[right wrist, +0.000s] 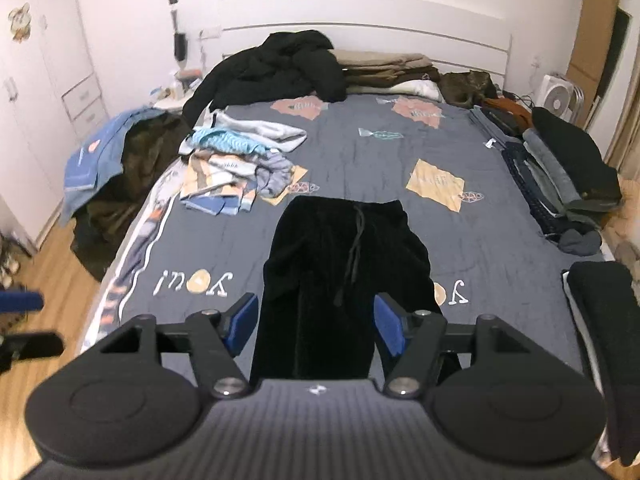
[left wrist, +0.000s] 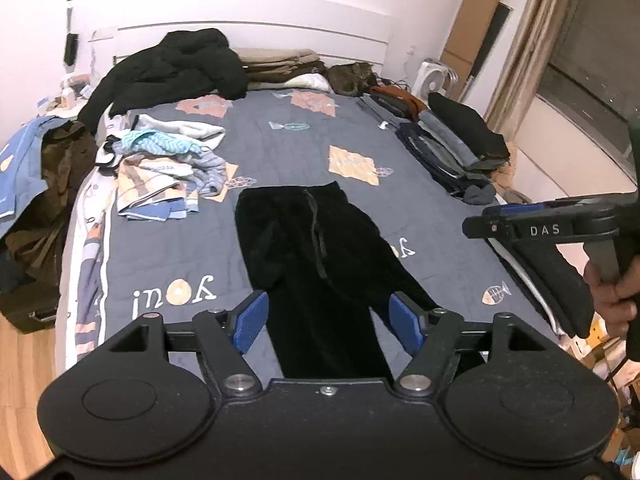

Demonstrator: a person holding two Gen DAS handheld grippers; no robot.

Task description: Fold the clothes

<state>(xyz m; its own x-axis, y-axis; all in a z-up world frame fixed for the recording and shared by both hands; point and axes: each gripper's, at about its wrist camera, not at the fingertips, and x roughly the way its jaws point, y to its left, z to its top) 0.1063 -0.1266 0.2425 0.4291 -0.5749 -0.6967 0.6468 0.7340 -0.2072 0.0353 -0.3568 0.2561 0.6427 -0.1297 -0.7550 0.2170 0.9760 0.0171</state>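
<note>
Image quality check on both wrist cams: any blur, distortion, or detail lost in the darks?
Left wrist view: strong fisheye bowing at the white headboard, dark corner vignette, otherwise fairly sharp; the black drawstring trousers are crushed to near-featureless black. Right wrist view: same bowing, slight softness overall, and the left gripper's blue pad at the left edge is motion-smeared; trouser folds barely readable.

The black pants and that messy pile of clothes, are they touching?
Apart. In the right wrist view, bare blue bedspread shows between the pants and the pile.
</note>
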